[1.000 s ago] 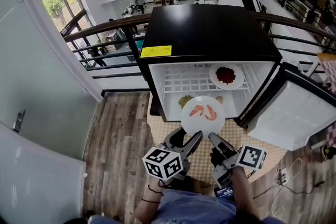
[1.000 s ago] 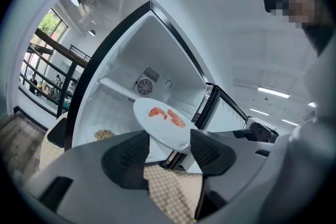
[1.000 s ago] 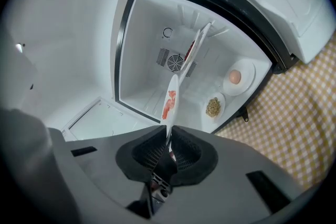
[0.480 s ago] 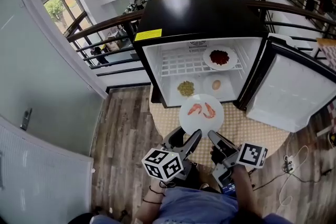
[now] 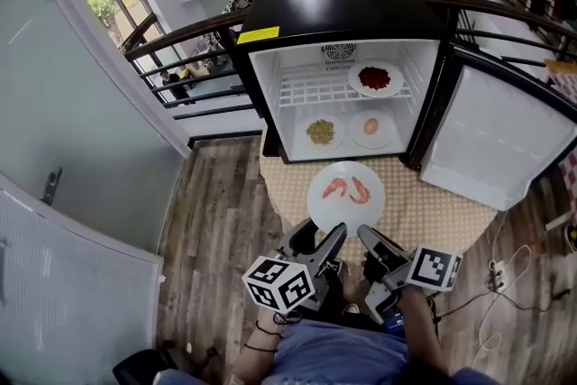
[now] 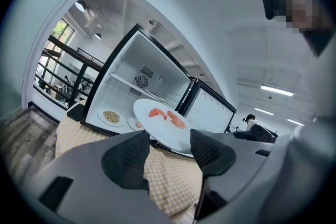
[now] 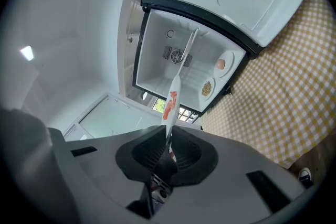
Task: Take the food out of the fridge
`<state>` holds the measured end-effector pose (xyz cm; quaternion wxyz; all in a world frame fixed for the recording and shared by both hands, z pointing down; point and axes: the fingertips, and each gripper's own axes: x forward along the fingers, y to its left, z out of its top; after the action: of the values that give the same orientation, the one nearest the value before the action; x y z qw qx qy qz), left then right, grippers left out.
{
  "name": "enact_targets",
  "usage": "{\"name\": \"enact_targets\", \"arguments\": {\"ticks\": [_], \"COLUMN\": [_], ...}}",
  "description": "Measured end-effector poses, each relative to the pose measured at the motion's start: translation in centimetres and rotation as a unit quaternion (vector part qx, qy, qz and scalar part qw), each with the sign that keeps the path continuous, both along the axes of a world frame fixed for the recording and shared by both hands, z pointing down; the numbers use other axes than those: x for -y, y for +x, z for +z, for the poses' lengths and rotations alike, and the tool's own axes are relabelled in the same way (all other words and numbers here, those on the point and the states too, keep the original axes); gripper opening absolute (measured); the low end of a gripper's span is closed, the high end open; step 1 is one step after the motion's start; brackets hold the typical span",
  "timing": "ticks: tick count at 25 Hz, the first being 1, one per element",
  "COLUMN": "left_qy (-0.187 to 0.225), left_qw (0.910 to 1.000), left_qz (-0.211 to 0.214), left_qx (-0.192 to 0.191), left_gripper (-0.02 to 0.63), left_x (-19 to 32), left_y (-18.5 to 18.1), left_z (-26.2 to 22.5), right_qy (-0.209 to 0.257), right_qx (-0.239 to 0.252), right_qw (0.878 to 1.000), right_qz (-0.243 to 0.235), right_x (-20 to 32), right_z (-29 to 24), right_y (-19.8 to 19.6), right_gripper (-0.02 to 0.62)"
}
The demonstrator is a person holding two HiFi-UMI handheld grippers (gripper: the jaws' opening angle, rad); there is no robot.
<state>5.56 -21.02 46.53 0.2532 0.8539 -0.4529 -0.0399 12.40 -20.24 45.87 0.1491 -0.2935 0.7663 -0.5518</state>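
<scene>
The plate [image 5: 345, 210] is white, its shrimp [image 5: 335, 187] orange-pink. The fridge [image 5: 334, 9] is black outside and white inside. The cloth [image 5: 424, 212] is yellow-and-white checked, the floor [image 5: 216, 221] grey-brown wood-grain.

No wording can be read anywhere.
The yellow label [image 5: 259, 34] on the black top of the fridge [image 5: 343, 9] carries dark print too small to read. The cubes on the left hand-held gripper [image 5: 322, 241] and right hand-held gripper [image 5: 364, 236] show only black-and-white square patterns, no letters or numbers.

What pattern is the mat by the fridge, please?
Yellow-and-white checked mat; clearest in right gripper view.
</scene>
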Motion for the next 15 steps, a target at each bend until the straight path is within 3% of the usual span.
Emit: {"name": "enact_targets", "arguments": {"ticks": [15], "left_qy": [0.003], "left_qw": [0.999], "left_qz": [-0.042], "left_qx": [0.016], "left_gripper": [0.252], "left_x": [-3.3], "left_y": [-1.5], "left_z": [-1.1], "right_qy": [0.004], "right_qx": [0.013], "right_qw": [0.999], "right_qz": [-0.039], "right_x": [-2.9], "right_z": [-1.0], "right_y": [-1.5], "right_gripper": [0.038]}}
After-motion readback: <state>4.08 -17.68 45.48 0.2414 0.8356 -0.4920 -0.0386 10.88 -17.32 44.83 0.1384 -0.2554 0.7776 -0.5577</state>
